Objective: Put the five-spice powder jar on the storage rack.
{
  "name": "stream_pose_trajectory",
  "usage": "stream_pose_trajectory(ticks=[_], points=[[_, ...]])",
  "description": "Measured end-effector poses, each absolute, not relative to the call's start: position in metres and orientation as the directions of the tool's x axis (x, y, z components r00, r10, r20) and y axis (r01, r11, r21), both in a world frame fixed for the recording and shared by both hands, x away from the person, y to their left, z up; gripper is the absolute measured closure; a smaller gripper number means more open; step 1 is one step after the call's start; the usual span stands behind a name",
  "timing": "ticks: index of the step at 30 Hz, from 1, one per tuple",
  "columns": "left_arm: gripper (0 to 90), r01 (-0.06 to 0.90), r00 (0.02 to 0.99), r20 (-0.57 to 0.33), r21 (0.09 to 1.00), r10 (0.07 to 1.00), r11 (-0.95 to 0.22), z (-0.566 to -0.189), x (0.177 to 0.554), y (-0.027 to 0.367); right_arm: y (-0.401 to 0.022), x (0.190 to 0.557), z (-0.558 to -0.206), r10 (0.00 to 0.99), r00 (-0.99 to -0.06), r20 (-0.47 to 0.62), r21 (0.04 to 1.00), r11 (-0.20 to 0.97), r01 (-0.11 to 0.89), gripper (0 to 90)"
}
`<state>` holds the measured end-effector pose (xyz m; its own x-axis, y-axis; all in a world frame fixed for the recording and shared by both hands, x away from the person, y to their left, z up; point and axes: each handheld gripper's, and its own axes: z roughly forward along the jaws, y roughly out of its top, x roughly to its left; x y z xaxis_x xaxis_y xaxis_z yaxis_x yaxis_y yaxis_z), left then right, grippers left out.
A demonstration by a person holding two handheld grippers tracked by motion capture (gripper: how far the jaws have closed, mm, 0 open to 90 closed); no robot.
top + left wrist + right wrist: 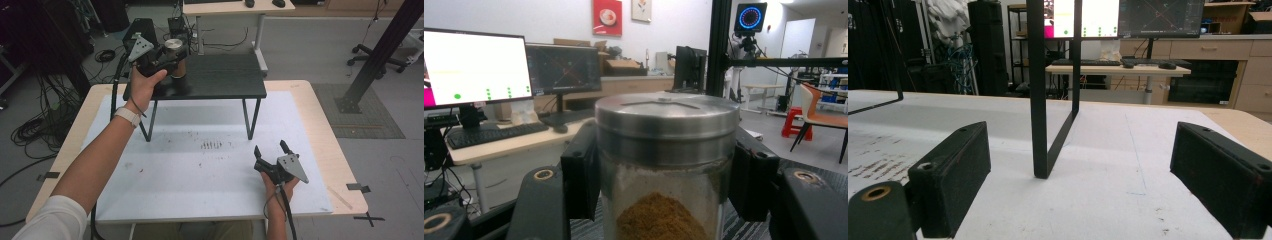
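A glass jar (pixel 176 59) with a metal lid stands on the left end of a small black raised shelf (pixel 225 80). Brown powder shows through the jar (pixel 664 175) in the left gripper view. My left gripper (pixel 172 59) is shut on the jar, its pads (pixel 580 172) pressed against both sides below the lid. My right gripper (pixel 272 149) rests on the white mat near the table's front right, jaws wide apart with nothing between them. In the right gripper view its fingers (pixel 955 172) frame a black shelf leg (pixel 1040 100).
The shelf stands on thin black legs (pixel 251 120) over a white mat (pixel 200 165) that covers the wooden table (pixel 330 135). Dark specks (pixel 211 145) mark the mat's middle. A desk, cables and a black post base (pixel 357 102) lie beyond the table.
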<state>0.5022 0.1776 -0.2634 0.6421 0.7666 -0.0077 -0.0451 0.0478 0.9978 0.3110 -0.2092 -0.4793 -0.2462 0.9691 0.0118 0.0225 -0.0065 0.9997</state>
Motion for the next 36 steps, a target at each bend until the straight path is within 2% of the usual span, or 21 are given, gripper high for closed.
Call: stream_pose_trajectory(ticks=[30,32,36], points=[[40.0,-0.055,0.639,-0.003,0.997,0.769,0.049,-0.2635,0.5013,0.1777,-0.2093,0.3109,-0.4793,0.969,-0.247,0.013,1.000,-0.008,0.023,9.4],[37.5,-0.057,0.636,-0.006,0.997,0.772,0.055,-0.2636,0.5010,0.1780,-0.2093,0.3109,-0.4793,0.969,-0.247,0.013,1.000,-0.008,0.023,9.4],[26.9,-0.070,0.622,-0.017,0.995,0.783,0.077,-0.2639,0.4987,0.1800,-0.2093,0.3109,-0.4793,0.969,-0.246,0.014,1.000,-0.009,0.023,9.4]])
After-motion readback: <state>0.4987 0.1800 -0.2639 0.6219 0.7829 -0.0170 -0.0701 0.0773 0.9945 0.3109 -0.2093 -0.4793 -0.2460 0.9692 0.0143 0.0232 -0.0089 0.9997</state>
